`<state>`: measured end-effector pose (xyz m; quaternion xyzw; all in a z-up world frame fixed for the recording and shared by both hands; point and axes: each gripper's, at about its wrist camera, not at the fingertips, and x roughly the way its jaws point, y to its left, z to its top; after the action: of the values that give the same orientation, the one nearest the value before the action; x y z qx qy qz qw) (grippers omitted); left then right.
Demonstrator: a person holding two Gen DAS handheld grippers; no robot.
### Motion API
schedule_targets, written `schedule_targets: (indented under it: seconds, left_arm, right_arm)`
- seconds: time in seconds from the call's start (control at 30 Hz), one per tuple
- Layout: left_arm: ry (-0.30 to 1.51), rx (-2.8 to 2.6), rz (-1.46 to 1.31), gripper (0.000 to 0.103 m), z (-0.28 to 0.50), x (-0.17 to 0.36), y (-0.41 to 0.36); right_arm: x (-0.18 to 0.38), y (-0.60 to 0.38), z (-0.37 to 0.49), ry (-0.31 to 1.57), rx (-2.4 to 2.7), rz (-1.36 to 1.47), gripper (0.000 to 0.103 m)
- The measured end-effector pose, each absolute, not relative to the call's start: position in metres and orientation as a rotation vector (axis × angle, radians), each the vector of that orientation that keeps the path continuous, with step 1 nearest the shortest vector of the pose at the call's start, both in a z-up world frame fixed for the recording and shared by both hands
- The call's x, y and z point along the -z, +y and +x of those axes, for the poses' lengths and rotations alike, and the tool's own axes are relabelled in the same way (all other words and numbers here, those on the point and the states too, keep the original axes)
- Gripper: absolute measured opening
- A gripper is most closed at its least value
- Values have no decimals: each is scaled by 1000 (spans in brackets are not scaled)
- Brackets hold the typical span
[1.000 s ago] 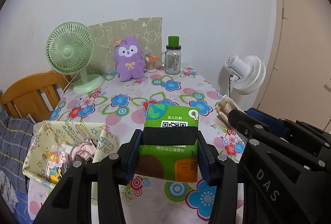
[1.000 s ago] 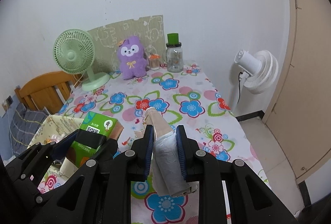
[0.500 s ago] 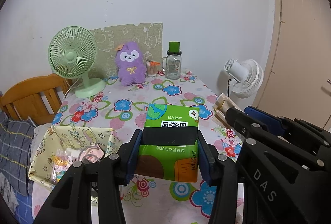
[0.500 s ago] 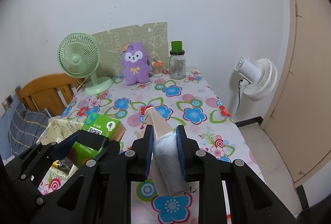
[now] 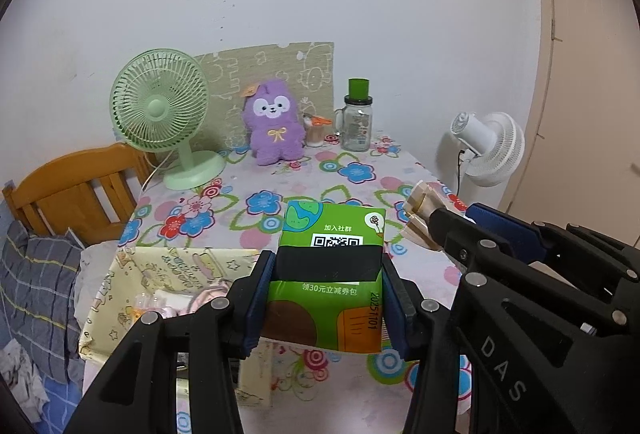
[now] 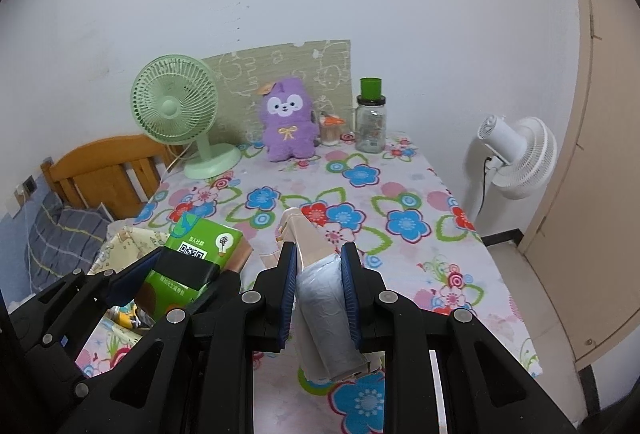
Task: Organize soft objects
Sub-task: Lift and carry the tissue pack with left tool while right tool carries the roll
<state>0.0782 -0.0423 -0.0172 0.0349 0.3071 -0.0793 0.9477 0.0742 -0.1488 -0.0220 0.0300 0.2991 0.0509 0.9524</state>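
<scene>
My left gripper [image 5: 328, 294] is shut on a green tissue pack [image 5: 332, 266] with a QR code and holds it above the table's near part; it also shows in the right wrist view [image 6: 196, 266]. My right gripper [image 6: 320, 290] is shut on a beige and white wrapped soft roll [image 6: 320, 298], tilted, held above the flowered tablecloth [image 6: 360, 201]. The roll's end shows at the right in the left wrist view [image 5: 420, 213]. A purple plush toy [image 5: 274, 125] sits upright at the table's back by the wall.
A yellow patterned fabric box [image 5: 132, 282] with small items stands at the table's near left. A green desk fan [image 5: 164, 113], a glass jar with green lid [image 5: 357, 121] and a small cup stand at the back. A white fan [image 5: 488, 149] is right, a wooden chair [image 5: 72, 189] left.
Both grippers have drawn back and risen a little with their loads; the table looks farther away. Grips are unchanged.
</scene>
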Motion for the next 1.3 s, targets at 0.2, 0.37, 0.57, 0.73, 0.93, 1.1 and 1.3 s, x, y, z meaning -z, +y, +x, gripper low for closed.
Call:
schedule_targets:
  seconds: [0.2, 0.37, 0.57, 0.73, 0.93, 1.1, 1.3]
  left_arm:
    - [640, 152, 68, 51, 85, 22, -25]
    - [659, 132, 95, 51, 92, 28, -12]
    - [682, 110, 82, 51, 98, 35, 12]
    - [706, 95, 80, 51, 103, 42, 29]
    - [725, 85, 73, 51, 109, 48, 46]
    - [745, 73, 60, 51, 114, 54, 60]
    - [774, 45, 36, 51, 121, 64, 79]
  right_arm:
    - [24, -129, 81, 622, -122, 44, 25]
    - [30, -114, 90, 647, -142, 37, 25]
    - [37, -88, 101, 675, -167, 15, 25]
    - [43, -70, 108, 696, -194, 5, 25]
    - [49, -51, 115, 717, -219, -4, 25]
    - [53, -39, 119, 729, -246, -6, 25]
    - [61, -18, 129, 758, -285, -13, 25]
